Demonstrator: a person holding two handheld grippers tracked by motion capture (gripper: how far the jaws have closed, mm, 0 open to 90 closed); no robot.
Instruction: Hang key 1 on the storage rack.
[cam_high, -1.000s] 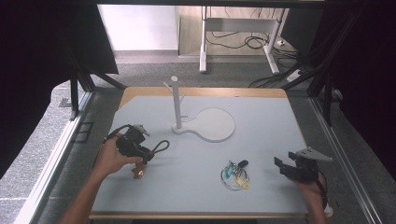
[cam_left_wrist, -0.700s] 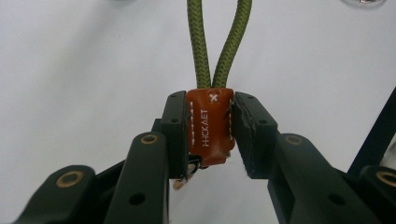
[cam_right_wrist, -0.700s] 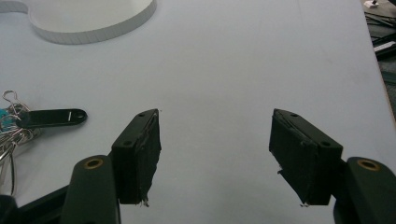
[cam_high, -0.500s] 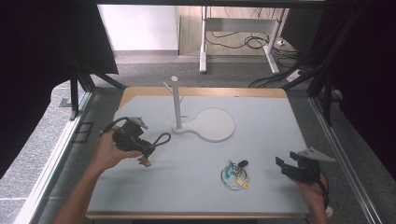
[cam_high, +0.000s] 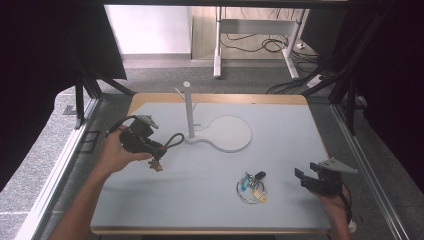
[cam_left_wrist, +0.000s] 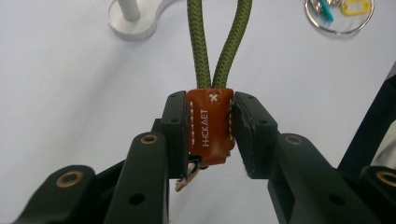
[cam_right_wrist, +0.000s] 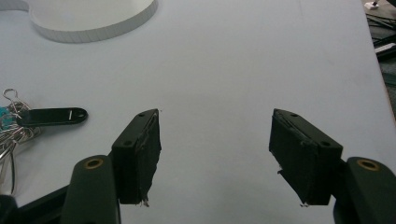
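My left gripper (cam_high: 159, 155) sits left of centre in the high view, jaws clamped on the brown leather tab (cam_left_wrist: 208, 126) of an olive-green braided cord loop (cam_left_wrist: 223, 42), lifted off the pale grey table (cam_high: 280, 145). The loop reaches toward the white peg stand (cam_high: 188, 107). My right gripper (cam_right_wrist: 215, 158), at lower right, is spread wide with nothing between. A key ring with black fob (cam_high: 251, 186) lies between them.

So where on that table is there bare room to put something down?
The widest bare patch is the table's far right, beyond the white stand base. Another lies at the near left, between the left claw with its green cord keychain and the key ring. It is crowded between the key ring and the open right claw.
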